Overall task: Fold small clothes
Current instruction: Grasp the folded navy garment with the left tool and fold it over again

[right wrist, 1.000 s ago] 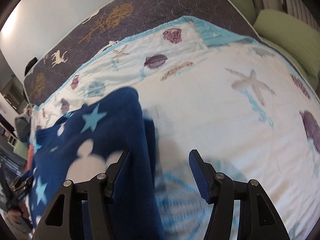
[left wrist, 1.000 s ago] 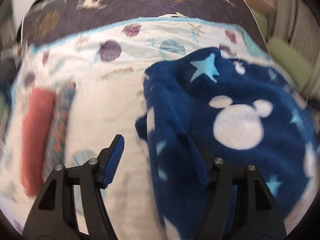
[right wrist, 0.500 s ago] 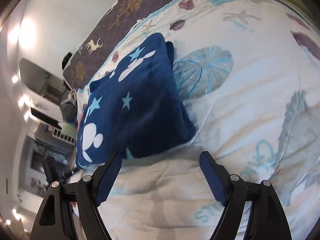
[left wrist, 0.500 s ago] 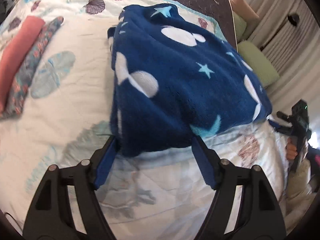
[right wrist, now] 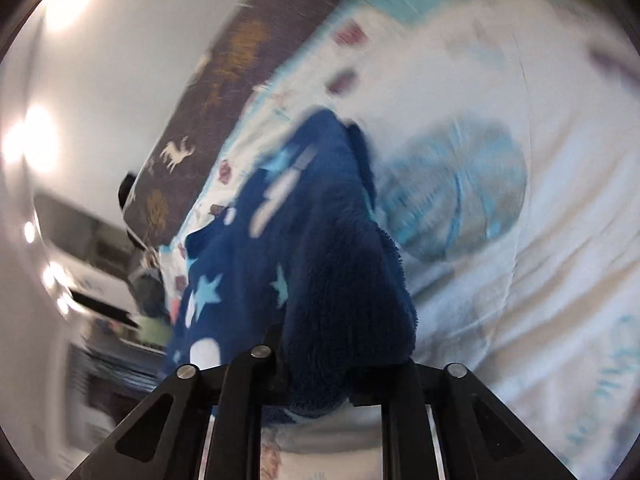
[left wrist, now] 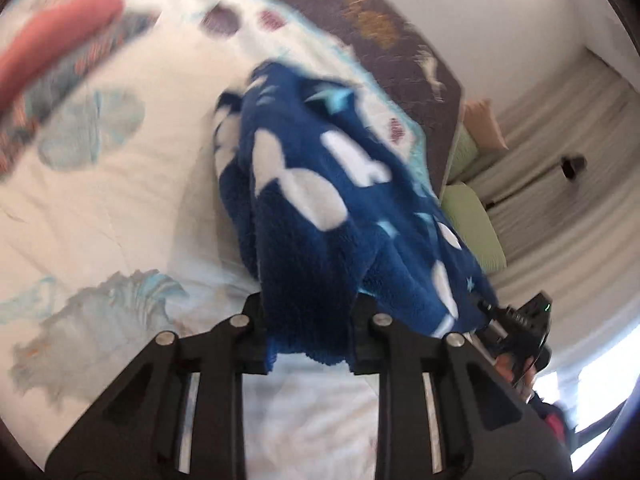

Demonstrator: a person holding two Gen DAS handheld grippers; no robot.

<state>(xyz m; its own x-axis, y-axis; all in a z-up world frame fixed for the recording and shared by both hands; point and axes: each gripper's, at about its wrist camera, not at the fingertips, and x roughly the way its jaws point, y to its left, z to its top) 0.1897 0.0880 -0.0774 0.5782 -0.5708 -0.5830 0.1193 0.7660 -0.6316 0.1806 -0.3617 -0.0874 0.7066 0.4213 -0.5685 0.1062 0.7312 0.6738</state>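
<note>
**A:** Where does the dark blue fleece garment with white blobs and pale blue stars (left wrist: 320, 216) sit against your tools?

**B:** It lies on the white quilt printed with shells and starfish (left wrist: 120, 200), and its near hem runs straight into both of them. Your left gripper (left wrist: 310, 332) has just closed its jaws on one near corner of the fleece; the pile bulges between the black fingers. Your right gripper (right wrist: 320, 376) has just closed on the other near corner (right wrist: 340, 300), narrower still, cloth pinched in the same way.

**A:** So neither hand is the nearer one?

**B:** Both already have it. The hem stretches between your two hands, and the garment's long axis runs away from you, from that hem toward the dark headboard-end cover with deer and trees (left wrist: 380, 32). By my reckoning the next fold carries the near hem along that axis onto the far part.

**A:** Any containers to mind?

**B:** None that I can see. Left of the fleece, well apart from it, a rolled coral-pink cloth (left wrist: 52, 36) lies beside a folded patterned one (left wrist: 76, 76); blur hides the detail. Right of the fleece, off the quilt's edge, pale green cushions (left wrist: 476, 220) sit against the curtain.
</note>
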